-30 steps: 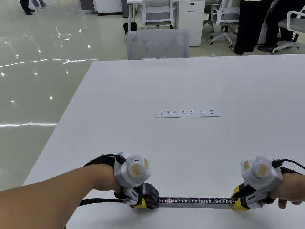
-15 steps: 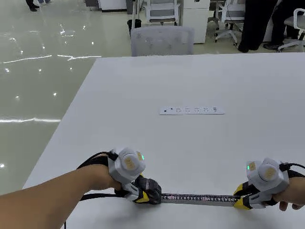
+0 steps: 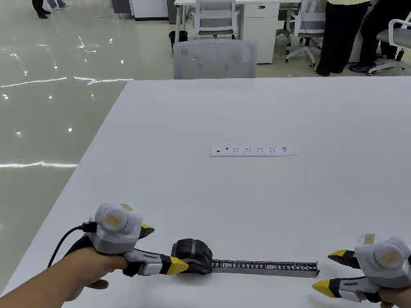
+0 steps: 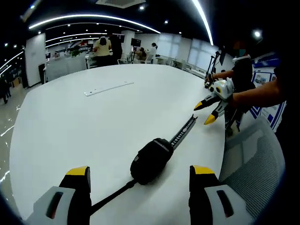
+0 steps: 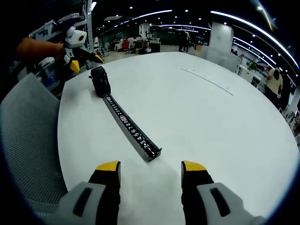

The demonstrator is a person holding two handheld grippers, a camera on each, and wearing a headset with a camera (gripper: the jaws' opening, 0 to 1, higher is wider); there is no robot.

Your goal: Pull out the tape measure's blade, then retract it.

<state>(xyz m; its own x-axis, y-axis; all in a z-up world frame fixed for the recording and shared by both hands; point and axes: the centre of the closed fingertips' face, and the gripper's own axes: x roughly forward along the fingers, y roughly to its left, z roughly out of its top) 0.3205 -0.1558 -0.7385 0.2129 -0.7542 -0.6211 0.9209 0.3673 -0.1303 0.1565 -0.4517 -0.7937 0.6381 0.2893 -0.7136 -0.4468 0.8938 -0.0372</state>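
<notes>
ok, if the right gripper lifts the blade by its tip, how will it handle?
The blade lies long and thin, so it would likely flex. Extended with nothing holding it, it's probably locked. The ungripped case may drag along.

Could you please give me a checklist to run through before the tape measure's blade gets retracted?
1. Blade pulled out: ok. The blade lies extended, flat on the table.
2. Case held: not ok. The left gripper is open, and the tape measure case sits just ahead of its jaws, not clamped.
3. Tip free to travel: ok. The right gripper is open, and the blade tip lies ahead of its jaws, apart from them.
4. Return path: ok. The power strip lies well away from the blade.
5. Blade lock position: cannot tell.
</notes>
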